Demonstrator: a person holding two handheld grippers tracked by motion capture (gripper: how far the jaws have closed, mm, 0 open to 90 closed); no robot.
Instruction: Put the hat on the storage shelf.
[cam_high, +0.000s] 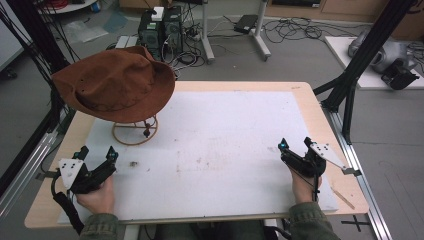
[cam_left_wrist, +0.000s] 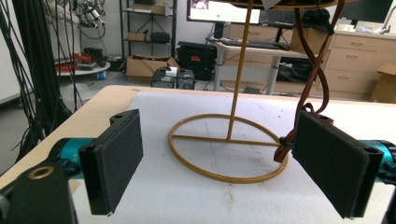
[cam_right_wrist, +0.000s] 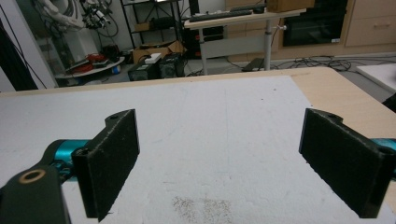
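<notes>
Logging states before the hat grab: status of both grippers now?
Left gripper: open, holding nothing, jaws facing the hat stand.
Right gripper: open, holding nothing, over the white mat.

The hat (cam_high: 116, 82) is rust brown with darker stitching, its stand (cam_left_wrist: 229, 147) mustard gold, the mat (cam_high: 225, 150) white, the table (cam_high: 327, 135) pale wood.

White mat (cam_high: 225, 150) on a wooden table (cam_high: 320, 120).
</notes>
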